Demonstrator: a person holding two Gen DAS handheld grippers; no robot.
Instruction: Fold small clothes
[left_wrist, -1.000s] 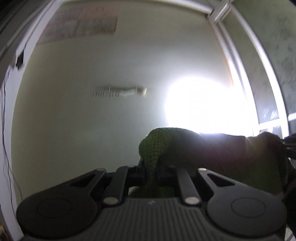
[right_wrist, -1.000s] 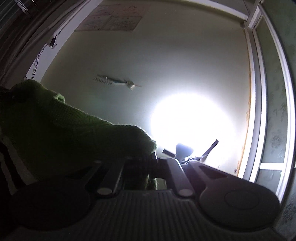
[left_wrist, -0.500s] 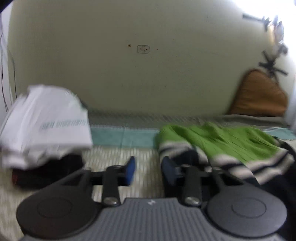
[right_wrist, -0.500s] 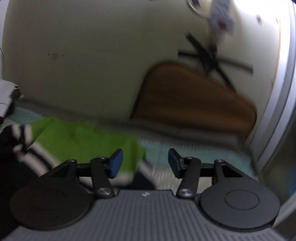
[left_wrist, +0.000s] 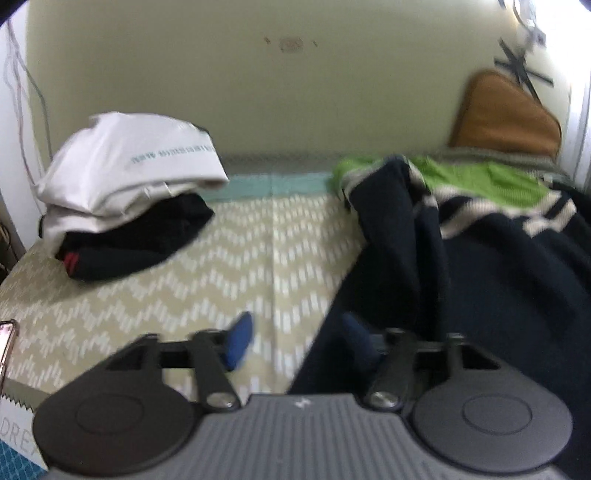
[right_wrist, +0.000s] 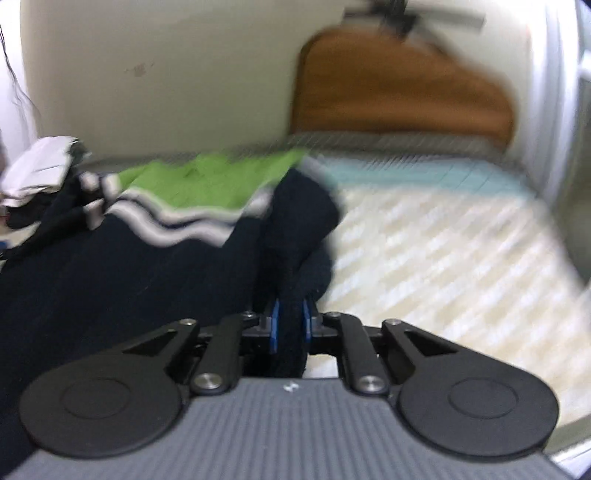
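Both grippers have swung down from pointing at the ceiling, and the sweater (left_wrist: 480, 236) that hung in the air between them a second ago now lies on the bed (left_wrist: 236, 258).

It lies spread but rumpled, green yoke toward the wall, navy body near the cameras — no fold shows yet, so nearly all of the folding is left. One job looks done: a folded pile (left_wrist: 125, 192) of white and dark clothes sits at the bed's left end.

Right gripper (right_wrist: 290, 325): its jaws are closing, nearly together, with a navy fold pinched between the blue pads. Left gripper (left_wrist: 295, 341): jaws apart and closing, the sweater's left edge just reaching in, not yet pressed.

Bare patterned cover lies between pile and sweater, and more to the sweater's right — room for folding either way. Wall and a brown cushion (right_wrist: 402, 85) close off the far side.
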